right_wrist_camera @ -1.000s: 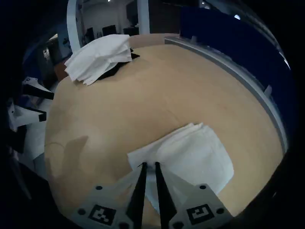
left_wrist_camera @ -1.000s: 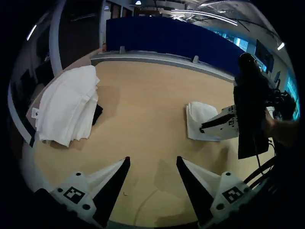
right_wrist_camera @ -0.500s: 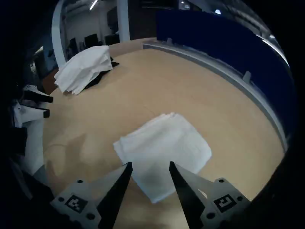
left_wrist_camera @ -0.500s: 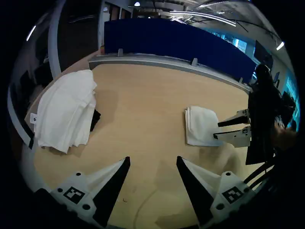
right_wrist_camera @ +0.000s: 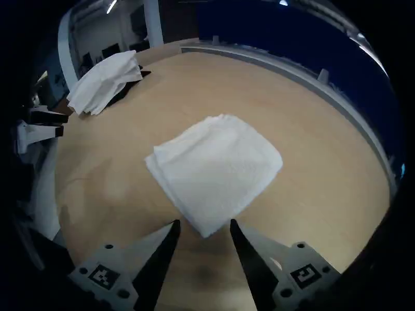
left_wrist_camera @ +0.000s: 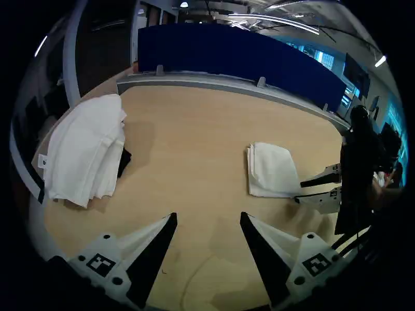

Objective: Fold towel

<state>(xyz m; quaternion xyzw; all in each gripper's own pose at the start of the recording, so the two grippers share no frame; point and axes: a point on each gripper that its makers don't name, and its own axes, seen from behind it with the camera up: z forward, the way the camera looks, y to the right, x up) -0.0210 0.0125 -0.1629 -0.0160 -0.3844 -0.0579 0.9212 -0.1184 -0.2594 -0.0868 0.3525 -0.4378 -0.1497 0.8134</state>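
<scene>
White towel [right_wrist_camera: 215, 168]; tan table [right_wrist_camera: 324, 171]; blue partition [left_wrist_camera: 233, 52].

right claw [right_wrist_camera: 205, 228] gapes just short of folded towel [right_wrist_camera: 215, 168].

A dark item [left_wrist_camera: 124, 161] lies mostly hidden under the towel pile [left_wrist_camera: 83, 150], far left ahead of the left gripper [left_wrist_camera: 207, 213]. To its right, a dark figure [left_wrist_camera: 358, 166] covers the body of the right gripper [left_wrist_camera: 299, 191].

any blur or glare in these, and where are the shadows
Left gripper view: ceiling light strips glare a little, the table edge bows from the fisheye, faint shadows lie near its fingers. Right gripper view: folded towel is sharp, bright, not blown out; corners dim.
</scene>
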